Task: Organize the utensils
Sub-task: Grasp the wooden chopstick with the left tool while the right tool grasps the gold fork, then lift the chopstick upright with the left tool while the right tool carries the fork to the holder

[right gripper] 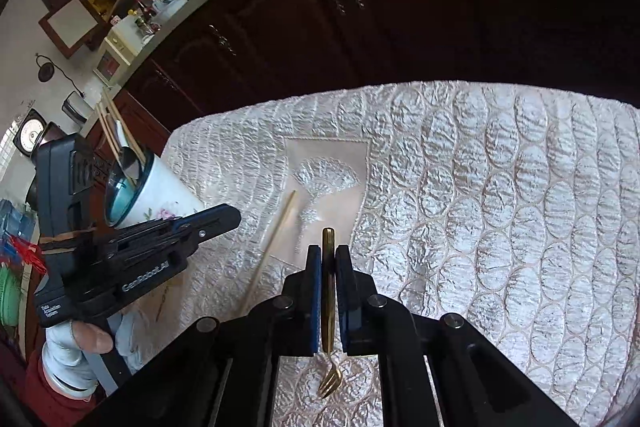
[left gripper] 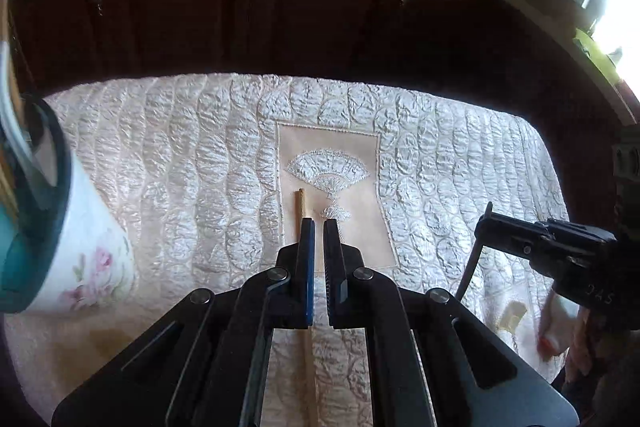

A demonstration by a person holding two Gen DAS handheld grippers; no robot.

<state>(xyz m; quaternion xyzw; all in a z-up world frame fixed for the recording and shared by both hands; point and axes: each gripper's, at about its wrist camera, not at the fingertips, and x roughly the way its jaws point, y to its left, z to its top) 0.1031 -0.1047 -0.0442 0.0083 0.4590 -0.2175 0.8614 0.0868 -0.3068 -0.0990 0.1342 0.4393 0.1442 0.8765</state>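
A gold fork [right gripper: 328, 237] stands upright between the blue pads of my right gripper [right gripper: 328, 251], which is shut on its handle; the tines hang below, over the cloth. In the left wrist view the right gripper [left gripper: 486, 221] shows at the right with the fork [left gripper: 469, 267] dangling from it. My left gripper [left gripper: 319, 227] is shut with nothing between its fingers. A wooden chopstick [left gripper: 299, 205] lies flat on the cloth just left of and beneath it. A white floral cup [left gripper: 88, 247] with a teal inside stands at the left, holding chopsticks and a spoon [right gripper: 130, 161].
A quilted cream cloth [left gripper: 440, 147] with an embroidered fan panel covers the table. Dark wooden cabinets [left gripper: 260, 7] under a countertop stand beyond its far edge. A gloved hand [right gripper: 76, 347] grips the left gripper's handle. A small cream piece [left gripper: 513, 315] lies on the cloth at the right.
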